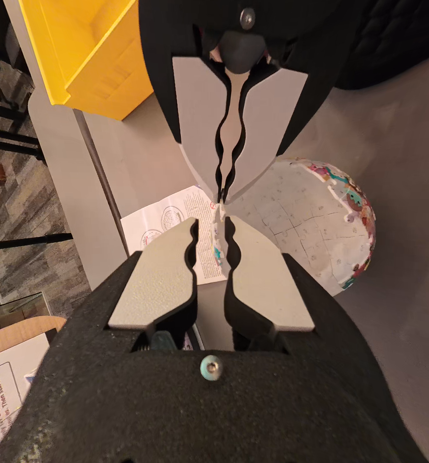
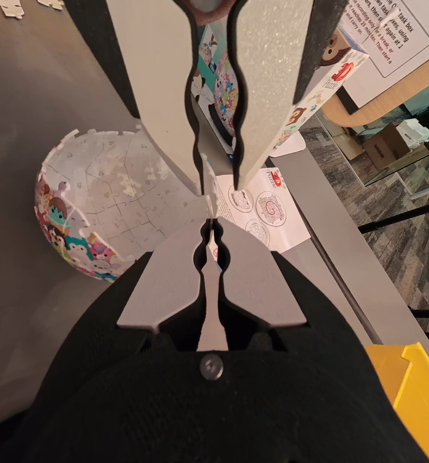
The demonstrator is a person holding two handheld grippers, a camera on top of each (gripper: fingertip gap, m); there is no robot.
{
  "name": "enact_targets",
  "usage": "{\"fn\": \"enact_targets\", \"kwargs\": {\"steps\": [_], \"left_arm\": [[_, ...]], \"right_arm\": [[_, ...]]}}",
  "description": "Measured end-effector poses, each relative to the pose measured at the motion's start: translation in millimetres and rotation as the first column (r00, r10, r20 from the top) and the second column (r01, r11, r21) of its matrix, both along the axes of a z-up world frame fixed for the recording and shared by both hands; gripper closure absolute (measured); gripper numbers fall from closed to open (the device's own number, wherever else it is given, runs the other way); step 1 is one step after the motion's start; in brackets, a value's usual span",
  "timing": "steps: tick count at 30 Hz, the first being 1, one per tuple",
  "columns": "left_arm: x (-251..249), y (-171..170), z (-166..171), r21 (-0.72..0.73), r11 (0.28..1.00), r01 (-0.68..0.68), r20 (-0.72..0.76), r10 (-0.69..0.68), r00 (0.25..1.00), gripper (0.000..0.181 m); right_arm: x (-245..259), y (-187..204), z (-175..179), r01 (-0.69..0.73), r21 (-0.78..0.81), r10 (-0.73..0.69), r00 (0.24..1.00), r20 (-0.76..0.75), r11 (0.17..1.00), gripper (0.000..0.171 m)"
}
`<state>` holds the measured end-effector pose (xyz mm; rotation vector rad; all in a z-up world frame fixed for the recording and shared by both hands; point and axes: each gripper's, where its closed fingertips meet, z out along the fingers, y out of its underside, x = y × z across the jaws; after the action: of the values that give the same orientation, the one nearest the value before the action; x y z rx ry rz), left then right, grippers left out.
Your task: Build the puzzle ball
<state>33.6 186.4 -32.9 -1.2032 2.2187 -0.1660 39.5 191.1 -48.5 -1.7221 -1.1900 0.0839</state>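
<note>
The half-built puzzle ball (image 1: 308,225) lies on the grey table as an open shell, white inside and cartoon-printed outside; it also shows in the right wrist view (image 2: 113,200). The two grippers meet tip to tip beside its rim. My right gripper (image 2: 212,221) is shut on a thin curved puzzle piece (image 2: 209,200) held edge-on; in the left wrist view it comes in from the top (image 1: 221,198). My left gripper (image 1: 211,221) is a little open, and the piece (image 1: 218,240) stands in its gap against one finger. In the right wrist view it comes from above (image 2: 218,190).
A folded instruction sheet (image 1: 158,225) (image 2: 258,208) lies by the table's edge under the grippers. A yellow bin (image 1: 90,57) (image 2: 413,390) stands at the edge. The puzzle box (image 2: 333,82) stands behind the sheet. Loose pieces (image 2: 10,7) lie at the far corner. The tips of both grippers are at nearly the same place.
</note>
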Motion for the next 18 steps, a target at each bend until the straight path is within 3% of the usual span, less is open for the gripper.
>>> {"fn": "enact_targets", "kwargs": {"steps": [18], "left_arm": [[11.6,-20.9,0.8,0.035,0.996,0.081,-0.036,-0.08,0.996,0.178]], "right_arm": [[8.2,-13.7,10.2,0.057,-0.011,-0.056,0.998,0.035,0.998,0.168]]}}
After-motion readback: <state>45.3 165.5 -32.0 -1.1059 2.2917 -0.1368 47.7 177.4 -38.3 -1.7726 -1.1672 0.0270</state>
